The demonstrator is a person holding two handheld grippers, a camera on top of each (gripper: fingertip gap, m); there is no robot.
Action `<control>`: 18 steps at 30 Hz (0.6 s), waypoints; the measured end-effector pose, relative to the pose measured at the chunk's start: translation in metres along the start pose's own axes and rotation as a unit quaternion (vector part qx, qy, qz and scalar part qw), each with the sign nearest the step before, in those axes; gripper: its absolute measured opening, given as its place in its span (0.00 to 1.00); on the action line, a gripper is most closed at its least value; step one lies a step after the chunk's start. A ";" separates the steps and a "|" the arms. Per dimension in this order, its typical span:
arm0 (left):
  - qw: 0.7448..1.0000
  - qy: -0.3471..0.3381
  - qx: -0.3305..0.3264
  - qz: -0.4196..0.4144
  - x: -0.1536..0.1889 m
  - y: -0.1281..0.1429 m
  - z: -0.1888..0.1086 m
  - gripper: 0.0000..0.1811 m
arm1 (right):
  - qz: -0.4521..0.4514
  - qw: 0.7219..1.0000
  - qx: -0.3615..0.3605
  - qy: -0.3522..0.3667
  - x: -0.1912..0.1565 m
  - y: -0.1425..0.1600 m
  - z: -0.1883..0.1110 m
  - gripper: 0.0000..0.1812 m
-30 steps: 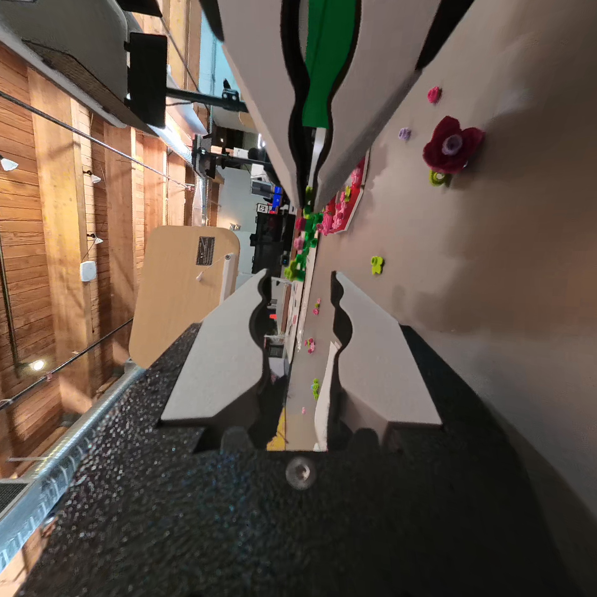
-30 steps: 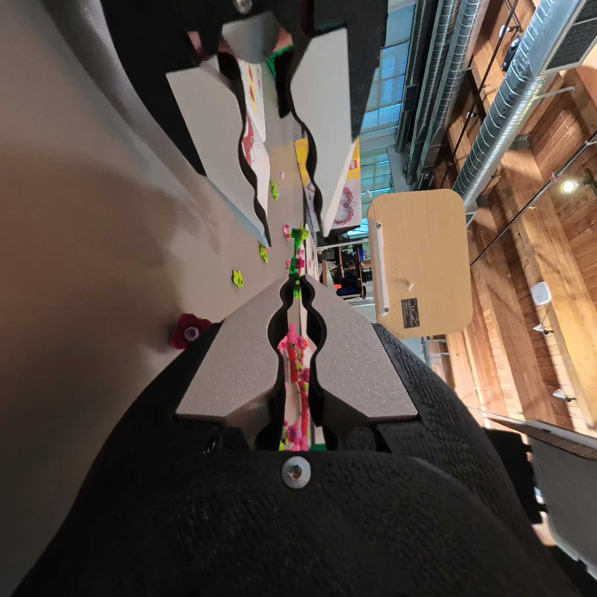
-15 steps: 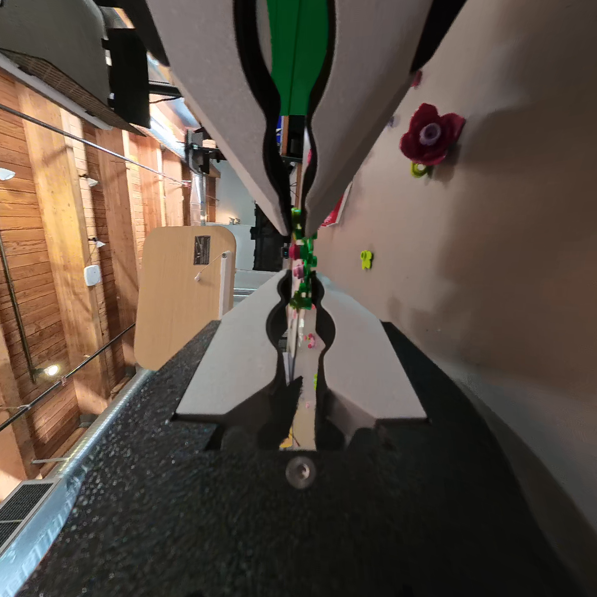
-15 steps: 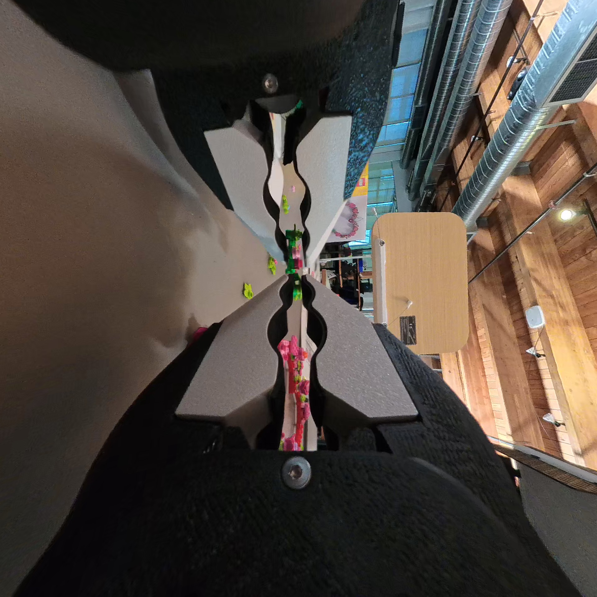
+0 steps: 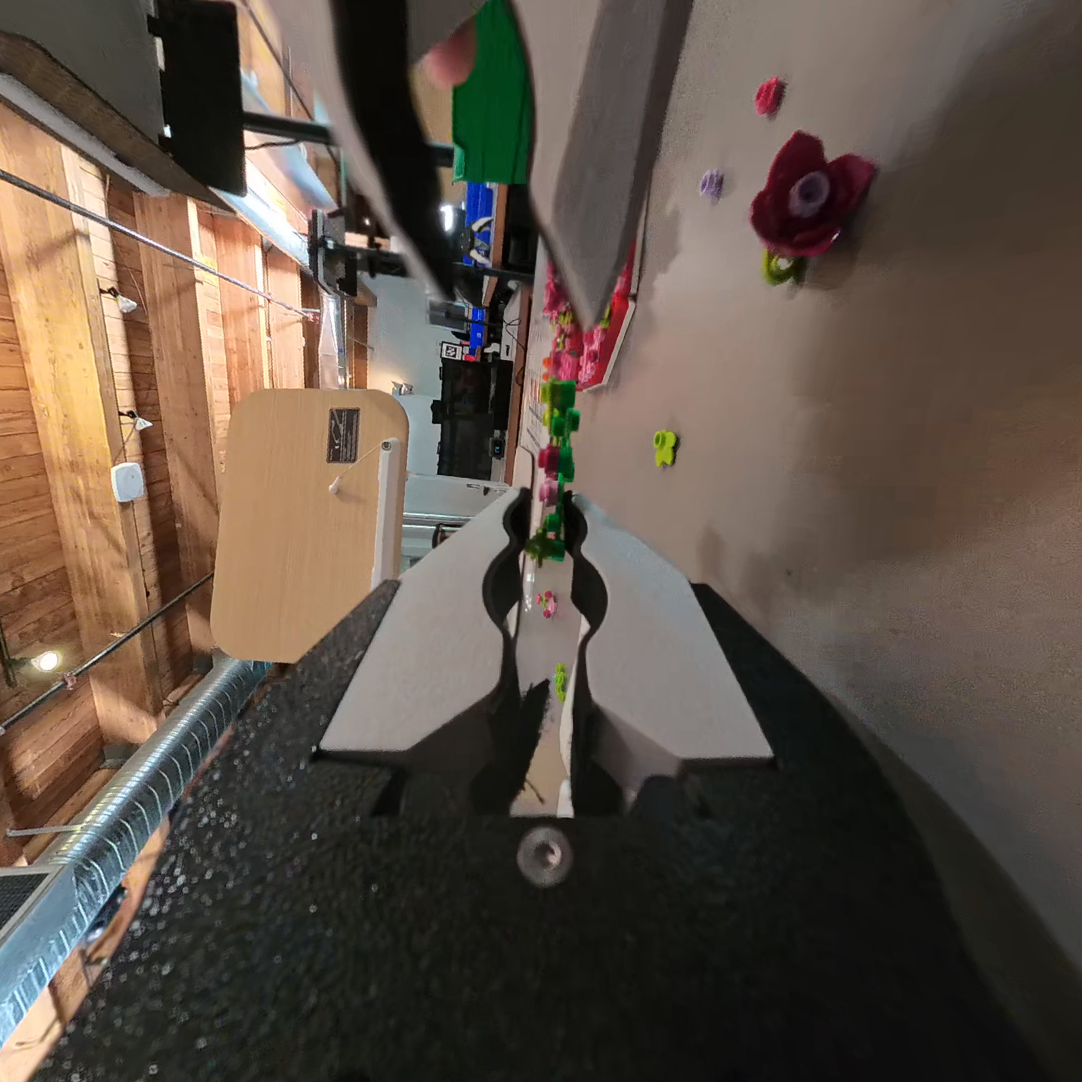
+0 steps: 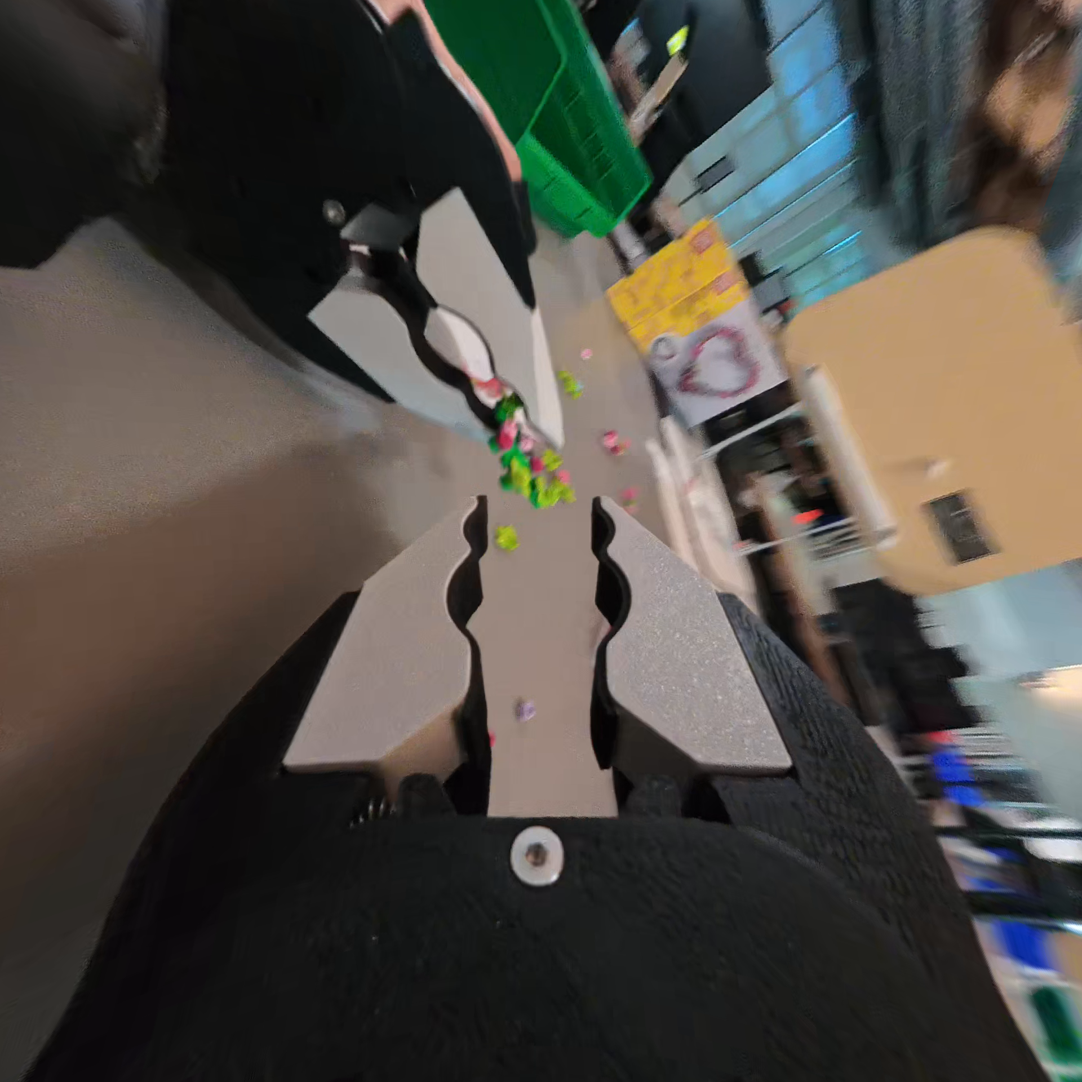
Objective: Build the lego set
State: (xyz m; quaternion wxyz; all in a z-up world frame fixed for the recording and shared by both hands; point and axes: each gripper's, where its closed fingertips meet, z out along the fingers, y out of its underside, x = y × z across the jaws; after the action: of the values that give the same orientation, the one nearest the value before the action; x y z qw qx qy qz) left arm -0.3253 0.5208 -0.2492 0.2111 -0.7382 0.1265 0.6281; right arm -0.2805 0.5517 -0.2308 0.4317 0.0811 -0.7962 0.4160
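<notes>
Wood-plank wall (image 5: pixel 70 410), metal duct (image 5: pixel 134 790), lit lamp (image 5: pixel 45 661), pale wooden tabletop (image 5: pixel 293 521), blue windows (image 6: pixel 779 170).

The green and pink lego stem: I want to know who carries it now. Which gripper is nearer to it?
Left. The left gripper pinches the stem at its fingertips; the right gripper is open, a gap short of it.

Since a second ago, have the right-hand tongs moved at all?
Yes. The right tongs have opened and pulled back from the green-and-pink lego flower stem, which the left tongs hold over the grey table.
</notes>
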 end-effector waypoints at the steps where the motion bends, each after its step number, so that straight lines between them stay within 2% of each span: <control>1: 1.000 0.000 -0.001 -0.003 0.000 0.002 0.000 0.05 | 0.043 0.999 -0.006 -0.026 -0.001 0.007 -0.002 0.21; 4: 1.000 0.003 0.002 -0.012 0.000 0.002 0.000 0.05 | 0.140 0.989 -0.013 -0.052 0.004 0.022 -0.006 0.24; 8: 1.000 0.005 0.012 -0.003 0.002 -0.003 -0.001 0.05 | 0.222 0.957 -0.050 -0.181 -0.030 0.034 -0.013 0.20; 10: 1.000 0.008 0.018 -0.001 0.004 -0.005 -0.001 0.05 | 0.232 0.947 -0.065 -0.214 -0.041 0.040 -0.016 0.16; 18: 0.999 0.010 0.034 0.016 0.006 -0.011 -0.003 0.05 | 0.282 0.935 -0.086 -0.196 -0.033 0.053 -0.013 0.04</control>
State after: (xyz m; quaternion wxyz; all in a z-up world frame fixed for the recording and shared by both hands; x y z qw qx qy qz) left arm -0.3166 0.5295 -0.2530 0.2249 -0.7344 0.1619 0.6196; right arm -0.2784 0.5875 -0.2835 0.1378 -0.1044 -0.8878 0.4265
